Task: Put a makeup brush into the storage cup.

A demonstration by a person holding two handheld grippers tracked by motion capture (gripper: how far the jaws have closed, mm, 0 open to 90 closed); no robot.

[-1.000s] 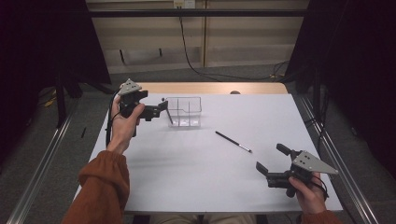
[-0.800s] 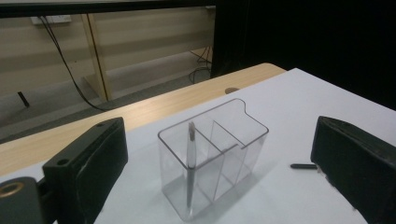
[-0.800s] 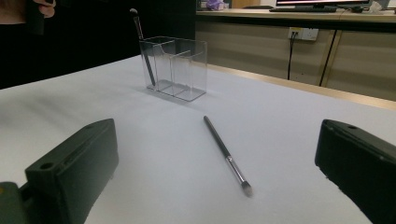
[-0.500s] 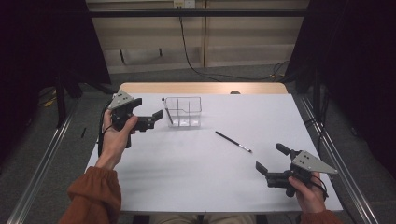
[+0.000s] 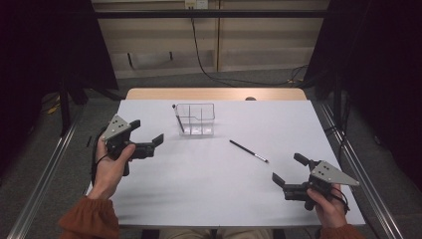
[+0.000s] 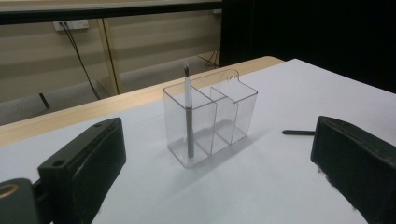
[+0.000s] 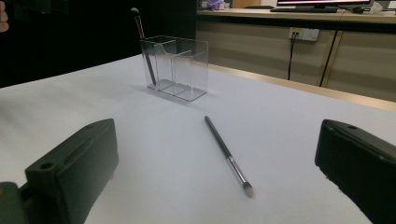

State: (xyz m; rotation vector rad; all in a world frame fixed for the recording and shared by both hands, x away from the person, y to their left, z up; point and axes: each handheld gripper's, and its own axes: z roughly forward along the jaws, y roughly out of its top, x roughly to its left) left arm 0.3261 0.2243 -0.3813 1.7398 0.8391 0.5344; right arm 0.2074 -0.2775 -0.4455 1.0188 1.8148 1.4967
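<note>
Holding both tools apart over the white table (image 5: pixel 209 194), I have my right gripper (image 5: pixel 291 174) low at the lower right of the high view, its jaws spread wide with nothing between them, and the hand (image 5: pixel 326 204) wrapped round the handle just below. My left gripper (image 5: pixel 148 133) sits farther up at the left edge of the sheet, tipped toward the middle, jaws likewise spread and empty; the left hand (image 5: pixel 112 164) grips it from below, with an orange sleeve (image 5: pixel 89 221) at the bottom left corner.

I count two brushes and one container. One thin dark brush (image 5: pixel 248 151) lies flat on the table right of centre, well apart from both tools; in the right gripper view it lies between my two jaws but farther off, metal ferrule and tip toward the camera (image 7: pixel 228 156).

Beyond it, in the upper middle of the high view, stands a clear plastic organiser (image 5: pixel 196 119) with inner dividers. The second brush (image 5: pixel 177 117) stands in its left end compartment, leaning slightly, bristle end up above the rim. In the left gripper view that brush (image 6: pixel 188 112) stands nearly upright in the nearest compartment of the organiser (image 6: pixel 224 116); the other compartments look empty.
</note>
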